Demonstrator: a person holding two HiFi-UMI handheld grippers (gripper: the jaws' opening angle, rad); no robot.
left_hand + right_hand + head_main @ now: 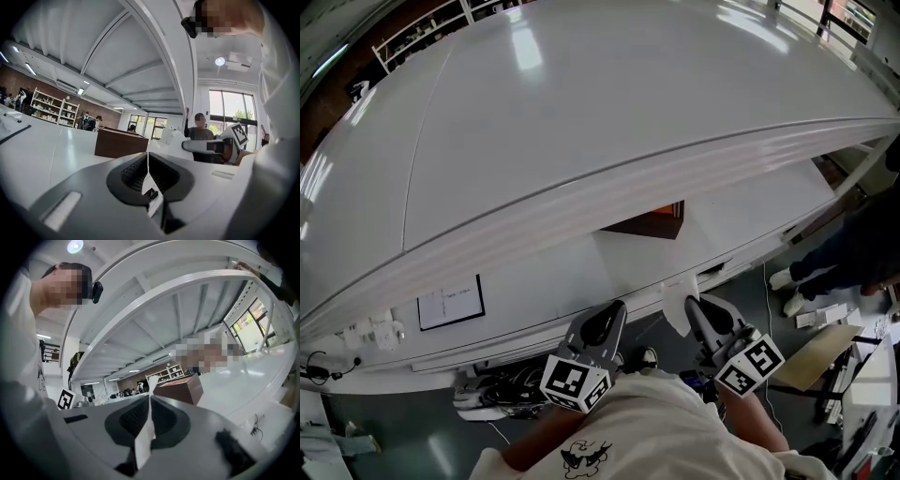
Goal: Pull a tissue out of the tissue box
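Head view: grey left gripper (615,309), jaws pressed together, hovers off the white bench's (581,112) near edge. The brown rectangular tissue box (654,220) sits at that edge. The right gripper (694,306) pinches a white tissue (673,317), seemingly pulled free; next, carry it clear.

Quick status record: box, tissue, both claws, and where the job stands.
box: brown, closed-looking sides, on the white table near its front edge
tissue: white strip, apart from the box
right claw: shut on the tissue, held off the table's front edge
left claw: shut, nothing seen in it, beside the right claw
stage: tissue looks already out of the box
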